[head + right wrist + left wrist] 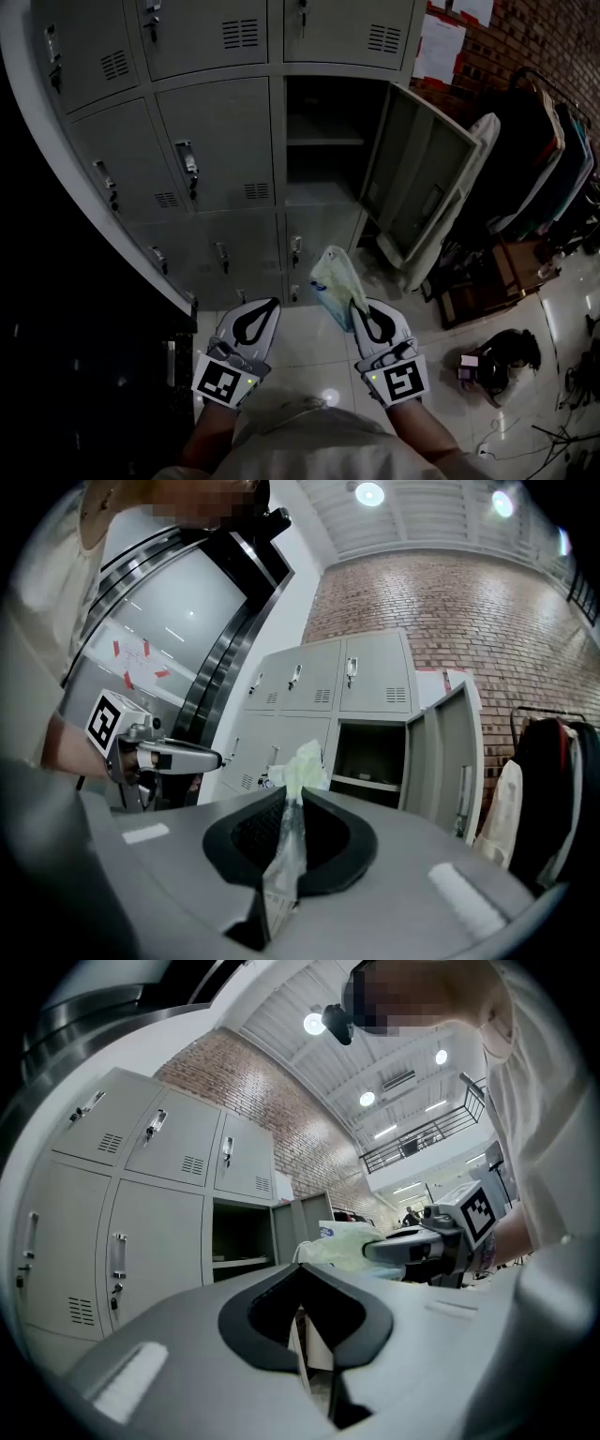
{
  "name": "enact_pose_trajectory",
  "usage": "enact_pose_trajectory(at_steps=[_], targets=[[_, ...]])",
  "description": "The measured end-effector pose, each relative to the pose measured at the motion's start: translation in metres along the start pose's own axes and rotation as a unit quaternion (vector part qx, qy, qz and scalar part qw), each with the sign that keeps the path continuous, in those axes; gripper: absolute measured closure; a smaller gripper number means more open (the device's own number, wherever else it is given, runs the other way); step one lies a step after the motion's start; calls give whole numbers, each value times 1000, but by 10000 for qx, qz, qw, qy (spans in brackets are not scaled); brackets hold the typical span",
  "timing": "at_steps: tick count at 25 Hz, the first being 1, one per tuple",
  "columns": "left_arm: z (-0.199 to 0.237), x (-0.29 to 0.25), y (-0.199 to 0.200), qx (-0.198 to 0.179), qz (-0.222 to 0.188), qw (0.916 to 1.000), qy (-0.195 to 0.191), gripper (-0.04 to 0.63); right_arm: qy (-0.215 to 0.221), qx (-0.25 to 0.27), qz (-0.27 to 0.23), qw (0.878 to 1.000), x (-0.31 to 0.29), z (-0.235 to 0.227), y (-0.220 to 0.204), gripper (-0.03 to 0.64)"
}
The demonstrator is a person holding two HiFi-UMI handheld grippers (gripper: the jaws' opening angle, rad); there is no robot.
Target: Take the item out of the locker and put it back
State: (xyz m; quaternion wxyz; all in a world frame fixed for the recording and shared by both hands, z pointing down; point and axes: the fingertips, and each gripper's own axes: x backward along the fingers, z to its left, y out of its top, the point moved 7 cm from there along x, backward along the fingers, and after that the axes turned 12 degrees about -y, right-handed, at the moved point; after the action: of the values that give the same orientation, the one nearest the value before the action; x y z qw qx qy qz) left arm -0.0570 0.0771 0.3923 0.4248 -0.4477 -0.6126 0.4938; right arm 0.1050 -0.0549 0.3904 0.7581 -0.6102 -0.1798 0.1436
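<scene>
My right gripper is shut on a pale green plastic packet, which sticks up past its tips in front of the grey lockers. In the right gripper view the packet is pinched flat between the jaws. The open locker compartment lies ahead with its door swung out to the right; a shelf crosses its dark inside. My left gripper is beside the right one, shut with nothing in it. From the left gripper view I see the packet and the right gripper to the right.
Shut locker doors with handles fill the left and top. A rack of hanging coats stands at the right. A wooden crate, a dark bag and cables lie on the tiled floor.
</scene>
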Motion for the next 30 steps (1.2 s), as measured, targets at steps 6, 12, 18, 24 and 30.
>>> enact_pose_trajectory(at_steps=[6, 12, 18, 24, 30], targets=[[1, 0, 1, 39, -143, 9999, 55, 617, -95, -190, 54, 9998, 0, -8, -2, 611], [1, -9, -3, 87, -129, 9997, 199, 617, -10, -35, -89, 10000, -5, -21, -4, 611], [15, -23, -17, 94, -20, 9993, 374, 617, 139, -398, 35, 9991, -24, -31, -16, 611], [64, -44, -37, 201, 18, 9990, 394, 617, -80, -468, 37, 9989, -73, -52, -26, 611], [136, -74, -34, 74, -270, 9996, 104, 617, -440, -343, -19, 9984, -134, -57, -27, 611]])
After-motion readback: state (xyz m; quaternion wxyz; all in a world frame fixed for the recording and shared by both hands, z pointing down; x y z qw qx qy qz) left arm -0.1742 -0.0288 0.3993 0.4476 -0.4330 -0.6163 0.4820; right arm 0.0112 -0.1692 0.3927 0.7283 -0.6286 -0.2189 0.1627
